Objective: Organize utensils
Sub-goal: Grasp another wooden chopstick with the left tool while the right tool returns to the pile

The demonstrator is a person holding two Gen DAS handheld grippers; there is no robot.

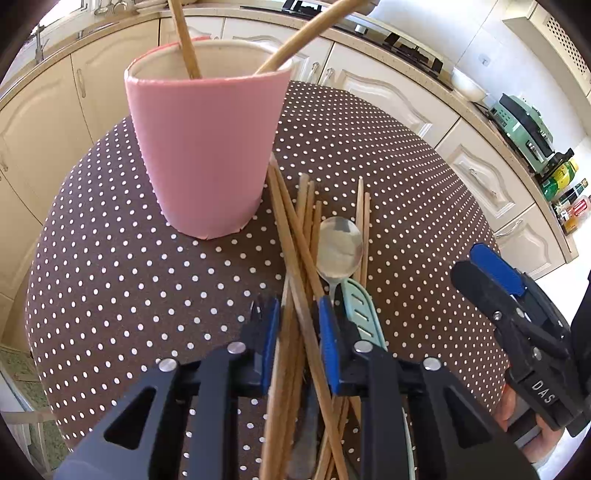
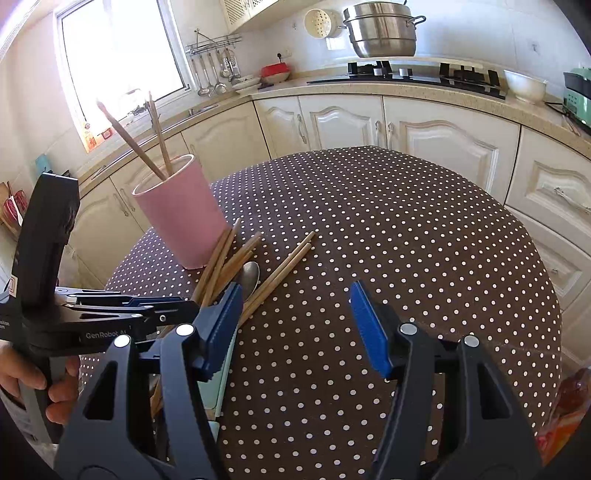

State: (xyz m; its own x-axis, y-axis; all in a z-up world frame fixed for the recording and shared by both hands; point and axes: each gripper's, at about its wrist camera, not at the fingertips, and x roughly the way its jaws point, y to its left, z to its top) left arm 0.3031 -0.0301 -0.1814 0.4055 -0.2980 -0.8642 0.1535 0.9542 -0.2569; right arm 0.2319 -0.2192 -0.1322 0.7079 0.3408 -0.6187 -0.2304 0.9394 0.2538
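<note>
A pink cup (image 1: pixel 203 151) stands on the dotted table and holds two wooden utensils (image 1: pixel 186 40); it also shows in the right wrist view (image 2: pixel 181 218). A pile of wooden chopsticks (image 1: pixel 295 236), a metal spoon (image 1: pixel 340 247) and a mint slotted utensil (image 1: pixel 360 314) lie beside the cup. My left gripper (image 1: pixel 297 332) straddles several chopsticks, its pads close around them; I cannot tell if they grip. My right gripper (image 2: pixel 295 328) is open and empty above the table, right of the pile (image 2: pixel 236 266).
The round table has a brown polka-dot cloth (image 2: pixel 406 240). Cream kitchen cabinets (image 2: pixel 369 122) and a counter with a hob and steel pot (image 2: pixel 380 29) curve behind it. A green appliance (image 1: pixel 524 125) stands on the counter at right.
</note>
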